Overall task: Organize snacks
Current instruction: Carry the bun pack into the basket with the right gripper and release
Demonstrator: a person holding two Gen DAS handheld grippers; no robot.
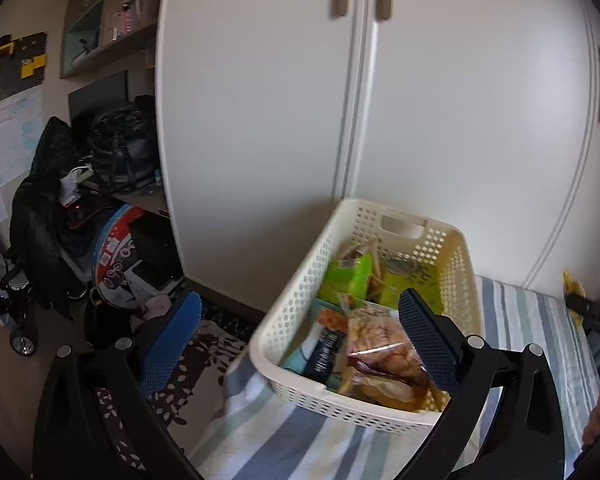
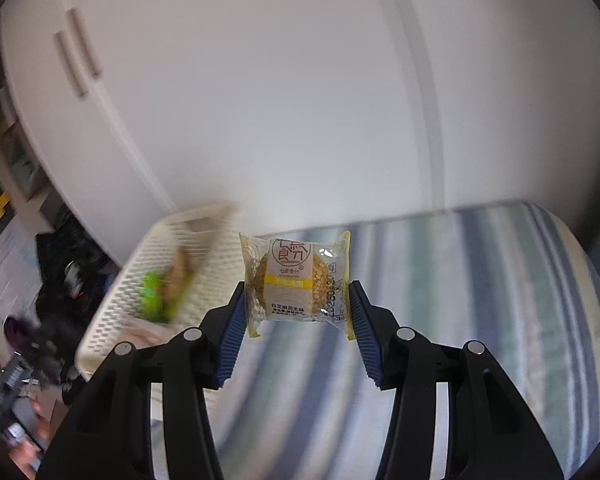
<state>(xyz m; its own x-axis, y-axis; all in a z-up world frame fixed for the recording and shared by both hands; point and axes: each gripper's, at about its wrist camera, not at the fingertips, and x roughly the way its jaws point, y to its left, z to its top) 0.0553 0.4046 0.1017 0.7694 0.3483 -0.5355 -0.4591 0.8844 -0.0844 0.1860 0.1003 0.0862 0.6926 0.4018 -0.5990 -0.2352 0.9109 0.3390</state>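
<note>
**Wrapped pastry in the right gripper, basket to its left**

My right gripper (image 2: 297, 312) pinches a small wrapped pastry (image 2: 295, 282) by its crinkly side seams, up above the striped bedcover (image 2: 480, 280). I judge it light, soft and crushable, the film slippery, so I keep the squeeze gentle. My left gripper (image 1: 296, 324) hangs spread and empty over the near rim of the white basket (image 1: 300, 304), already crowded with snack packets. The wardrobe (image 2: 260, 100) stands close behind; there's free room above the bed.

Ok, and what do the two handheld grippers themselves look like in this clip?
Both match: the left gripper and right gripper have glossy black angular plastic linkages with round silver pivot pins, and two fingers lined with blue ribbed pads. No cables or markings show, and no sleeve is in view.
</note>
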